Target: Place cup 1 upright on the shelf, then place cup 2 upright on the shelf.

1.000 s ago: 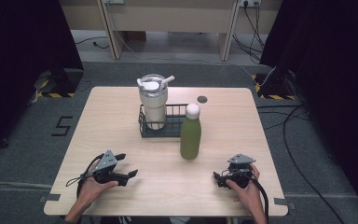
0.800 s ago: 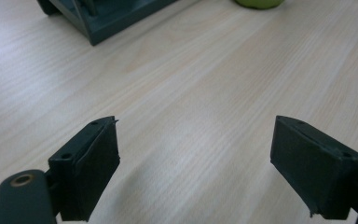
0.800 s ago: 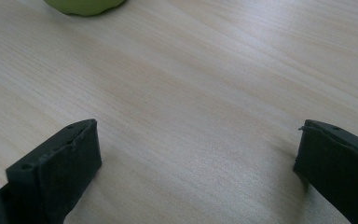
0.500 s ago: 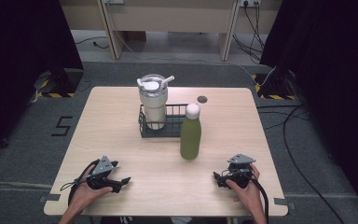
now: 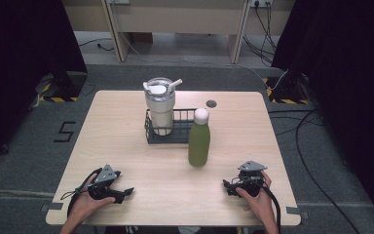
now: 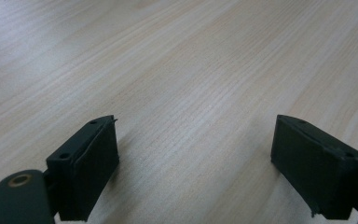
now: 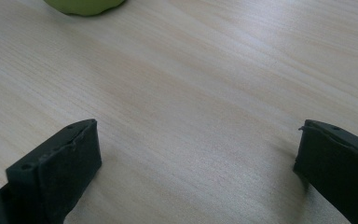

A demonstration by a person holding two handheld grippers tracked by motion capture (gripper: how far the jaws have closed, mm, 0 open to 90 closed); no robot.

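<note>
Left gripper (image 5: 119,192) rested on table (image 5: 126,126) near front-left corner, jaws wide, nothing held. Right gripper (image 5: 230,186) at front-right, jaws wide, empty. Green bottle (image 5: 199,139) upright mid-table, just beside wire basket (image 5: 168,136).

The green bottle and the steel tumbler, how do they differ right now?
The green bottle stands on the bare table, beside the wire basket; the steel tumbler stands inside it. The green bottle has a plain white cap; the steel tumbler has a lid with a straw. The bottle is slimmer. Both are upright and untouched.
</note>
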